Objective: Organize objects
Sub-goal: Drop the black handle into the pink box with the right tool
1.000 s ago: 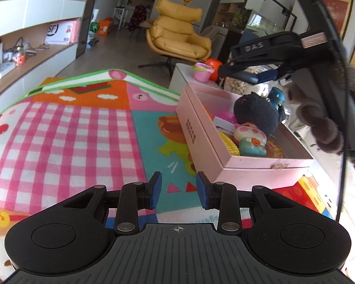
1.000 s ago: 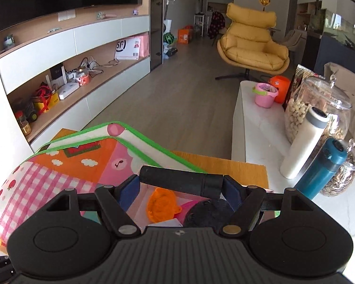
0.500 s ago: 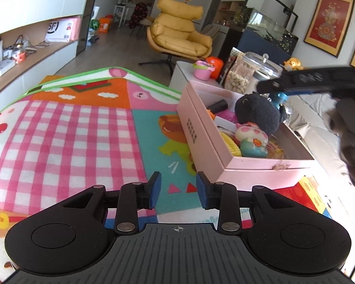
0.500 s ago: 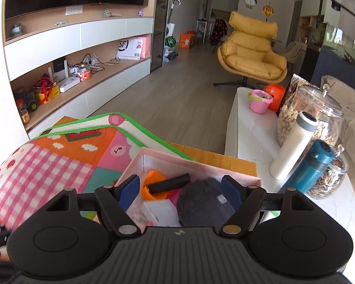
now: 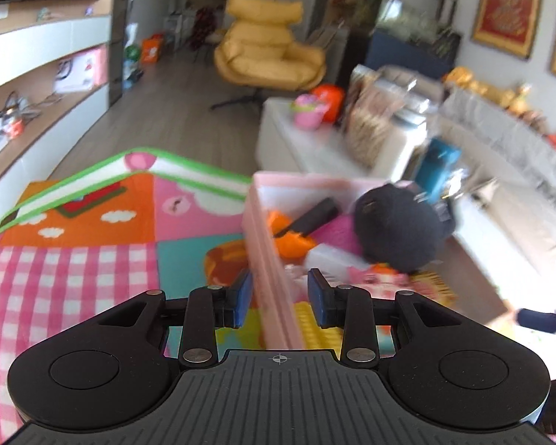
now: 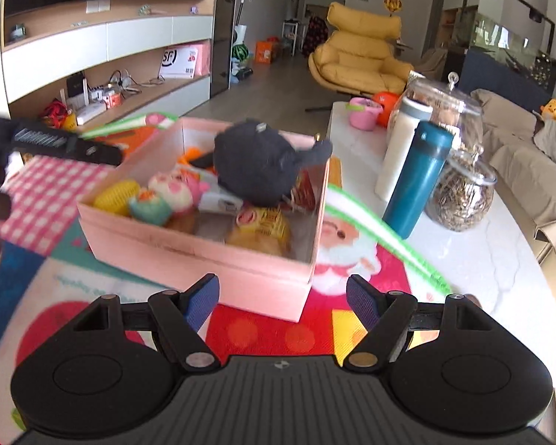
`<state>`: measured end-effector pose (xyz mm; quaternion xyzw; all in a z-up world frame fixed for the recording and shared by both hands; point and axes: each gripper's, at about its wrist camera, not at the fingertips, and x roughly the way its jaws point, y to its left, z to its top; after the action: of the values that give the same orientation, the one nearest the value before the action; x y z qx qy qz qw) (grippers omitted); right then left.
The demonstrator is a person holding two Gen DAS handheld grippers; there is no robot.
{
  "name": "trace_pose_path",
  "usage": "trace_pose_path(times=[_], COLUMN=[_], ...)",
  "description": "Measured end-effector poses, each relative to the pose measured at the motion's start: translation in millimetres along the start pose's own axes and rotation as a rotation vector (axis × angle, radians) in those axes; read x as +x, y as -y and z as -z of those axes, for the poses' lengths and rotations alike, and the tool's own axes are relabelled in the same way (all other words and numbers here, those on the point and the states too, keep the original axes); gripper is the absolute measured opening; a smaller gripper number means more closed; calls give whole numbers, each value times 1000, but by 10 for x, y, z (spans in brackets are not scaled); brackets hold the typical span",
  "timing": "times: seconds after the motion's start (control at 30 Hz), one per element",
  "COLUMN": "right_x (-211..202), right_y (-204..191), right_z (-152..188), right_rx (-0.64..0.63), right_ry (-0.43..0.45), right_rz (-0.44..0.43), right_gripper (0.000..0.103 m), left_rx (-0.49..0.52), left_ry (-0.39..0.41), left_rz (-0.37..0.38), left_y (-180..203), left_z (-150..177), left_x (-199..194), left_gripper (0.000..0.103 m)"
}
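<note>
An open pink box (image 6: 204, 256) sits on the colourful play mat (image 6: 263, 333), filled with toys. A black plush (image 6: 255, 163) lies on top, with a yellow corn toy (image 6: 116, 194) and a pink-and-white plush (image 6: 174, 187) beside it. A black cylinder (image 5: 315, 213) rests on an orange toy (image 5: 289, 241) at the box's far end. My right gripper (image 6: 283, 293) is open and empty, just in front of the box's near corner. My left gripper (image 5: 280, 289) is shut and holds nothing. The box's left wall (image 5: 270, 259) shows through the narrow gap between its pads.
A white table (image 6: 463, 259) to the right carries a teal bottle (image 6: 419, 178), a white bottle (image 6: 400, 144), two glass jars (image 6: 459, 193) and a pink cup (image 6: 363, 113). A yellow armchair (image 6: 359, 59) stands behind. Wall shelves (image 6: 129, 74) run along the left and a sofa (image 6: 530, 163) along the right.
The black cylinder that sat between my right gripper's fingers now lies in the box. The right gripper has drawn back and down to the box's near corner. The left gripper has slid right to the box's left wall.
</note>
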<state>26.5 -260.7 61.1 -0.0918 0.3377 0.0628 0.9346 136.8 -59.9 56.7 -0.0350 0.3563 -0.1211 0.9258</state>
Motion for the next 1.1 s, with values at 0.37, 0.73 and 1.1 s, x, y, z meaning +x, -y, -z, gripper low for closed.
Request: trace_pose_path(times=[0.37, 0.73, 1.1], right_x=[423, 797, 219], right_y=[-580, -1314, -1249], right_z=[-168, -659, -108], right_rx=[-96, -145, -8], right_ry=[53, 83, 23], right_rz=[-29, -93, -102], right_gripper=[78, 78, 103], left_rx=[-25, -100, -78], left_ry=[62, 122, 215], left_rz=[-177, -264, -185], left_y=[-721, -1578, -888], left_z=[31, -76, 788], left_x=[44, 37, -1056], left_gripper=[93, 102, 101])
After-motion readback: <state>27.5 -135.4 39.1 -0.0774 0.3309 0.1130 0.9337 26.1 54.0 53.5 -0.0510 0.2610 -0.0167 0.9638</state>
